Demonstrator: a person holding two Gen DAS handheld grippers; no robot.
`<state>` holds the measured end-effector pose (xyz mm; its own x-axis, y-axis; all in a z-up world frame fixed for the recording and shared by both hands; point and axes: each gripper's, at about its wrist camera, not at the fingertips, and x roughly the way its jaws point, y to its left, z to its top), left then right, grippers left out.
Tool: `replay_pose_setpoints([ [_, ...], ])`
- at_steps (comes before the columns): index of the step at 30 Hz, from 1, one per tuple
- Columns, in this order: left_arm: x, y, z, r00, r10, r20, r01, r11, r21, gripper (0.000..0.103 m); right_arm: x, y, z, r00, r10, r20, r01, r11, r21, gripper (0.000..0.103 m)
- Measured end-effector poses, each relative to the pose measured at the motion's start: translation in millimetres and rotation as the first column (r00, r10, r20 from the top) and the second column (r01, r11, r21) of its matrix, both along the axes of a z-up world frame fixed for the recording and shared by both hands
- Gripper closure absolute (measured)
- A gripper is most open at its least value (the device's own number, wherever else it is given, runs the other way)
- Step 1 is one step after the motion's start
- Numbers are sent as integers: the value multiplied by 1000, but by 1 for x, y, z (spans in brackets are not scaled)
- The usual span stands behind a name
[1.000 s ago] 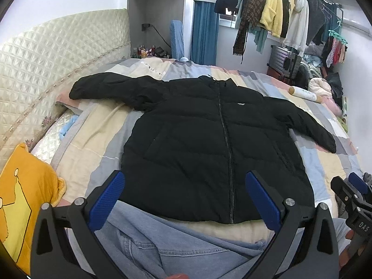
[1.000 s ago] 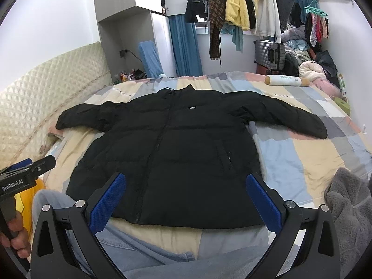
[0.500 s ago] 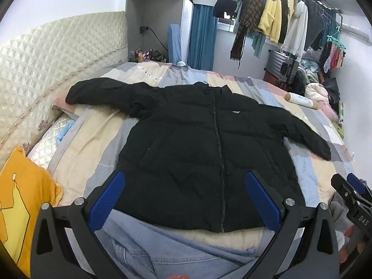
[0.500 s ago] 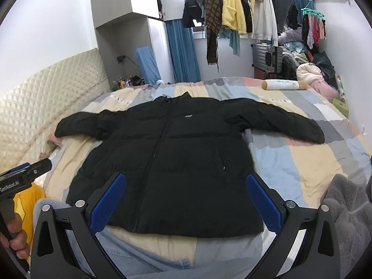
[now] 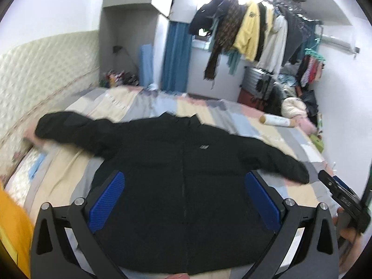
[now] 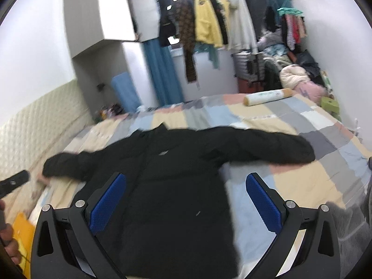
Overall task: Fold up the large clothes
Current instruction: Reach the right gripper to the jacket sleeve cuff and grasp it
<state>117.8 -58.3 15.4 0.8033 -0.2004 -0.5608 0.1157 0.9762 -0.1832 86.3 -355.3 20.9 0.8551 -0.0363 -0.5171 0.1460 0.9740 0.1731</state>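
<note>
A black jacket [image 5: 176, 186] is laid flat, front up and zipped, on a bed covered by a patchwork blanket [image 5: 232, 116] of beige, grey, blue and pink blocks; both sleeves are spread out to the sides and the collar is turned toward the far end of the bed. A small pale logo is seen on the chest. The left gripper [image 5: 184, 200] is held above the lower half of the jacket with its blue-padded fingers [image 5: 107, 200] spread wide, and nothing is held between them. The right gripper [image 6: 186, 200] is likewise held wide apart and empty, over the hem side of the jacket [image 6: 176, 186]. A roll [image 6: 267, 96] is seen lying on the blanket [image 6: 290, 121] near the far edge, well apart from the jacket. A quilted headboard [image 5: 41, 74] is placed along one side of the bed, and beyond the bed a rack of hanging clothes [image 6: 209, 23] is seen, with a blue curtain [image 5: 174, 58] beside it. Both views are blurred.
</note>
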Motion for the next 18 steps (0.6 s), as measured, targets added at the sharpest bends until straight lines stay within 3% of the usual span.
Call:
replay_pose_setpoints([
  [6, 44, -2, -43, 995, -79, 54, 81, 996, -31, 0, 54, -80, -47, 995, -99, 16, 98, 993, 66, 0],
  [11, 74, 6, -94, 999, -50, 22, 50, 999, 4, 0, 92, -150, -104, 975, -219, -31, 221, 970, 102, 0],
  [18, 102, 16, -152, 999, -16, -52, 18, 999, 40, 0, 127, -234, -179, 956, -283, -78, 293, 928, 231, 0],
])
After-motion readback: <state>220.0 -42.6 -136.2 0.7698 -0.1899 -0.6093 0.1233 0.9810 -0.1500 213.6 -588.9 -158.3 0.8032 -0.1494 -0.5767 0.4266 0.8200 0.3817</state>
